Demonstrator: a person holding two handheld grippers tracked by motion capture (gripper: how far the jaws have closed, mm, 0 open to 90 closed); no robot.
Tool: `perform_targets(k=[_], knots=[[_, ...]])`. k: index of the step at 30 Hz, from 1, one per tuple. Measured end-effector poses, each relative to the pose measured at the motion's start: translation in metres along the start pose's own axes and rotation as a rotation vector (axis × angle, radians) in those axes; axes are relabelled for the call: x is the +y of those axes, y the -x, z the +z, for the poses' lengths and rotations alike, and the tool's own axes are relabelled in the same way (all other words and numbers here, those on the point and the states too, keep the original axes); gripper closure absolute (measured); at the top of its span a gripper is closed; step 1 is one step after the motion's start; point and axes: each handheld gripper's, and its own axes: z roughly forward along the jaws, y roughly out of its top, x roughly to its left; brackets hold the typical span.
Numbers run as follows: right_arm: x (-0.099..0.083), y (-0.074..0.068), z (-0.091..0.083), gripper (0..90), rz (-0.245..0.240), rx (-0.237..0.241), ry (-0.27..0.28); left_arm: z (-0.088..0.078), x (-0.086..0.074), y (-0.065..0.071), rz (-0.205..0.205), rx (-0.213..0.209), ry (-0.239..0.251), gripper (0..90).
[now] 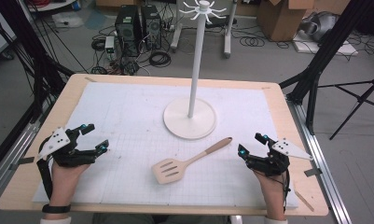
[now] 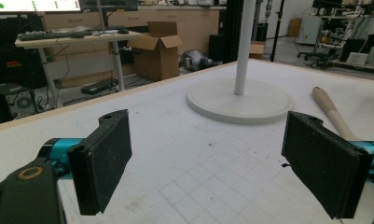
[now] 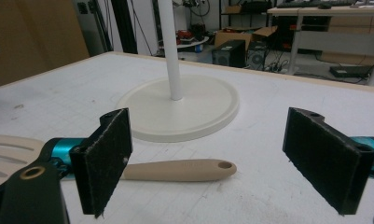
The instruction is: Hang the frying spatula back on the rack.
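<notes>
So here's the setup: a light wooden surface (image 1: 77,88) topped with a white gridded mat (image 1: 128,121), and a tall white stand with a round flat base (image 1: 190,118) and hook arms at the top sitting toward the far middle. Just in front of that base, close to it but not touching, lies a beige slotted spatula with a tan rounded handle (image 1: 187,162). It's flat on the mat at an angle, slotted head toward the person, handle tip with its hanging hole pointing up and right.

The left claw (image 1: 95,137) is parked near the left edge of the mat, jaws spread wide with nothing between them, well apart from the spatula. The right claw (image 1: 252,143) sits on the right side, also spread wide and empty, just beside the handle end. In the right gripper view the handle lies crosswise in front of the jaws, partly behind the left-hand pad (image 3: 107,158), not touching as far as I can tell.

Floor behind is all cables, computer towers (image 1: 138,28) and cardboard boxes (image 1: 280,16).
</notes>
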Motion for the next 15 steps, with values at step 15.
perform_targets(k=[15], knots=[[0.000,-0.001,0.000,14.7,0.002,0.010,0.001,0.025,0.034,0.032,0.002,-0.131,-0.003,16.0]])
